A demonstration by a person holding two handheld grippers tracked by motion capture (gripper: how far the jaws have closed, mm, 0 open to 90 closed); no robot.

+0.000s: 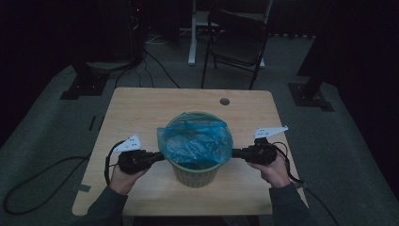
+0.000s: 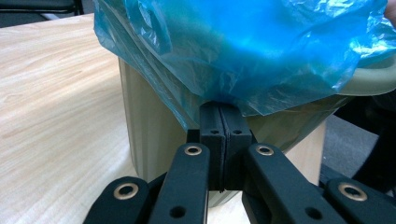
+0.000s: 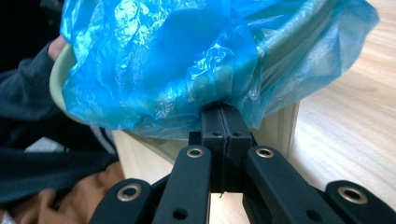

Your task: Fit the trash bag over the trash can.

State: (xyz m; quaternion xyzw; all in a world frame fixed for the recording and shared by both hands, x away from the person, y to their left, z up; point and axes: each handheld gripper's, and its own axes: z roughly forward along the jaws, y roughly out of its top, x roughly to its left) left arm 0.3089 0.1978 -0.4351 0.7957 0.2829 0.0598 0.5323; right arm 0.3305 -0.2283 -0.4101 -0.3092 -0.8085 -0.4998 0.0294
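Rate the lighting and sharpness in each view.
High view: dim and underexposed, the floor nearly black, the blue bin liner and wooden table still readable. Left gripper view: bright, even light, the liner's wrinkles crisp, the bin sharp. Right gripper view: bright, with soft sheen on the liner, the background blurred.

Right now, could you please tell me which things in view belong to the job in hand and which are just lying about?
In the job:
- blue bag
- pale green bin
- left hand-held gripper, shut on the bag's edge
- right hand-held gripper, likewise

Lying about:
- folding chair
- floor cables
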